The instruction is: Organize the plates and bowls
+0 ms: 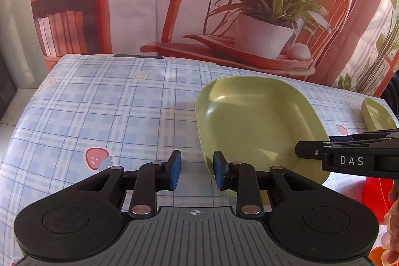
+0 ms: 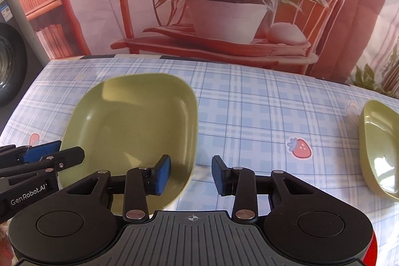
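A green square plate point(image 1: 256, 126) lies flat on the checked tablecloth; it also shows in the right wrist view point(image 2: 134, 126). My left gripper point(image 1: 197, 172) is open and empty, straddling the plate's near left rim. My right gripper point(image 2: 190, 176) is open and empty, straddling the plate's near right rim; it shows from the side in the left wrist view point(image 1: 311, 150). My left gripper shows at the left edge of the right wrist view point(image 2: 49, 153). A second green dish point(image 2: 381, 148) lies at the far right and also shows in the left wrist view point(image 1: 376, 116).
The table point(image 1: 99, 101) has a blue checked cloth with strawberry prints. A printed backdrop point(image 1: 224, 4) of a plant and chair hangs behind its far edge. A red object point(image 1: 376, 198) sits near the front right. A washing machine point(image 2: 10, 59) stands to the left.
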The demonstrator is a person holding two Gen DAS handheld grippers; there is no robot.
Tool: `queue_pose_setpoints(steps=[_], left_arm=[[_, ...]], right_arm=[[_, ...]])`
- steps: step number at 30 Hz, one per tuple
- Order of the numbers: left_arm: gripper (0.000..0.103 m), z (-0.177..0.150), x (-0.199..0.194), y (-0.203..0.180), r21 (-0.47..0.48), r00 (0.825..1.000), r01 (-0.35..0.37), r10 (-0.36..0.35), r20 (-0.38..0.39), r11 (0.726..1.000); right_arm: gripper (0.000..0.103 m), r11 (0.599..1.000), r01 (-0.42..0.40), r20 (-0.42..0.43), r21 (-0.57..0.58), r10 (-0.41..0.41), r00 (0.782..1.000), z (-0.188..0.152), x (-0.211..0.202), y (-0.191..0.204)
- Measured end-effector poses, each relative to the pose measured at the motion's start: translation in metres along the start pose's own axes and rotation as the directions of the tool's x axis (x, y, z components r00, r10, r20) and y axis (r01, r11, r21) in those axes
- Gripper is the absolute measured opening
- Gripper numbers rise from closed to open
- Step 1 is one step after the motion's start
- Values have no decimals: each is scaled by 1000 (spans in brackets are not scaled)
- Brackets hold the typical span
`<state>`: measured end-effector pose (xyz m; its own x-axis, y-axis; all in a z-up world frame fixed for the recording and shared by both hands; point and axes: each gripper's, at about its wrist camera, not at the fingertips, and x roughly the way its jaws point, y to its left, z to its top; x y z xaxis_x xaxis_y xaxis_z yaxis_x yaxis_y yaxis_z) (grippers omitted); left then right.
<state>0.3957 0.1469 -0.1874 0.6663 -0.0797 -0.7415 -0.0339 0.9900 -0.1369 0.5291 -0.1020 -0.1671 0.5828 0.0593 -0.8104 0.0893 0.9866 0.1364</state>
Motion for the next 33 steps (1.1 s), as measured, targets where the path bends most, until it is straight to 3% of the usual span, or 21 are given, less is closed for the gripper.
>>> queue_pose_setpoints(steps=[2, 9, 21, 33], left_arm=[[14, -1, -1, -4, 22, 1000, -2, 2, 0, 1000], [11, -6, -9, -8, 56, 999, -36, 37, -29, 998], [11, -9, -71, -24, 122, 998, -65, 62, 28, 990], [12, -34, -121, -55, 217, 999, 19, -28, 36, 976]], right_arm=[[15, 1000, -12, 1, -15, 12, 1000, -1, -4, 3], [11, 999, -42, 6, 8, 42, 999, -6, -23, 7], [13, 992, -123, 87, 42, 119, 989, -28, -93, 3], [18, 975, -208, 162, 77, 194, 968, -101, -176, -22]])
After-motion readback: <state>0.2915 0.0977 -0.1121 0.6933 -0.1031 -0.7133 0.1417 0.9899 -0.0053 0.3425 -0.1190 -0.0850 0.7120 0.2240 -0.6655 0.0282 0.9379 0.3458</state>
